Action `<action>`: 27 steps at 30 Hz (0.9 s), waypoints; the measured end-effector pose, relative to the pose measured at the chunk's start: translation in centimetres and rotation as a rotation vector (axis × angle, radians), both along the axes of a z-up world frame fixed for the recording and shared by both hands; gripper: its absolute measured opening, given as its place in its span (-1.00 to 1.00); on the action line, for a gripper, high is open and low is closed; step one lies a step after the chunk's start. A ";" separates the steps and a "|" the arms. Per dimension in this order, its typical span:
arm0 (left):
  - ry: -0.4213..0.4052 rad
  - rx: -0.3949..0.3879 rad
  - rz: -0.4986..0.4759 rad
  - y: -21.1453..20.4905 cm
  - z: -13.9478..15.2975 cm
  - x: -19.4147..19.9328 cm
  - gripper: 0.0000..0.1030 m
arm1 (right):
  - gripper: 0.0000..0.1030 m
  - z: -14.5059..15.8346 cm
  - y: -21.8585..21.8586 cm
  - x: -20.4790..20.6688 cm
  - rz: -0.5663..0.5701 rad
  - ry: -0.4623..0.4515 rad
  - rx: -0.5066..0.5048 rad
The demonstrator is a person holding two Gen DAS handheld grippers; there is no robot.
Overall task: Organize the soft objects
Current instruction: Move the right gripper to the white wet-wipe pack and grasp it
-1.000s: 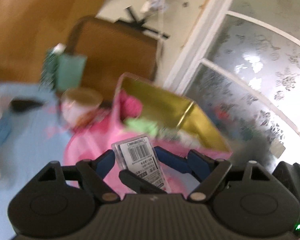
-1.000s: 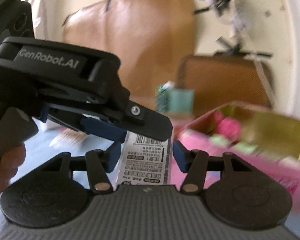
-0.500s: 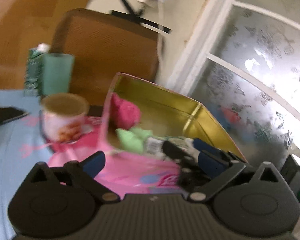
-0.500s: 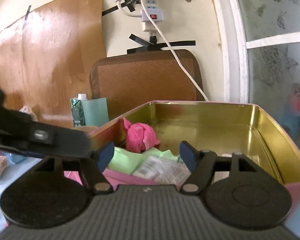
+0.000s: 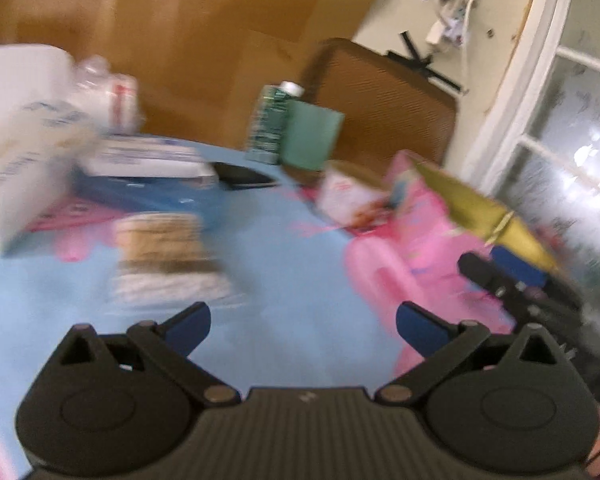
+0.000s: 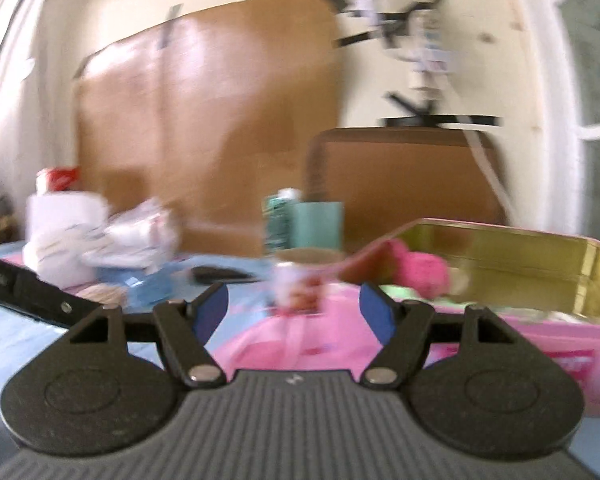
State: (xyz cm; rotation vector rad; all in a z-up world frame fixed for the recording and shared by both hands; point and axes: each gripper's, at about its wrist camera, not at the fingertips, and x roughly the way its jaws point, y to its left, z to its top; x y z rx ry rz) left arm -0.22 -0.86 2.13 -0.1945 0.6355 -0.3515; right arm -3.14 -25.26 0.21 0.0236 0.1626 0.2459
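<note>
Blue pads line our left gripper [image 5: 302,330], whose jaws stand wide apart with nothing between them, only the pale blue tablecloth [image 5: 284,264] showing in the gap. Just past the left pad lies a blurred stack of beige and white soft things [image 5: 162,256], too smeared for us to name. Farther left sit a flat blue-and-white pack [image 5: 148,160] and a white bag [image 5: 16,160]. To the right we see the tip of our right gripper [image 5: 500,276] reaching in beside the pink tin [image 5: 420,240].

Our right gripper [image 6: 292,316] also has blue pads, parted to a middling width and empty; between them we look onto the pink lid [image 6: 300,340] lying flat in front of the pink tin [image 6: 560,344]. The tin stands open just right of the gripper, its gold inside [image 6: 520,256] catching the light. Inside it, against the near-left wall, rests a pink fluffy thing [image 6: 420,268], with a pale green soft thing [image 6: 400,292] just in front of it. A small printed cup [image 6: 296,284] stands beside the tin's left corner, and behind it a teal box [image 6: 320,224] and a green carton [image 6: 278,220] stand together. A dark flat object [image 6: 220,274] lies on the cloth to the left, and the arm of our left gripper [image 6: 40,300] crosses the lower left edge.
</note>
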 end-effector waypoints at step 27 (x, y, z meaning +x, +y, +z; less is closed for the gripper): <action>-0.052 -0.276 0.348 13.1 -1.2 0.2 0.99 | 0.48 2.2 18.6 10.2 0.280 0.117 -0.315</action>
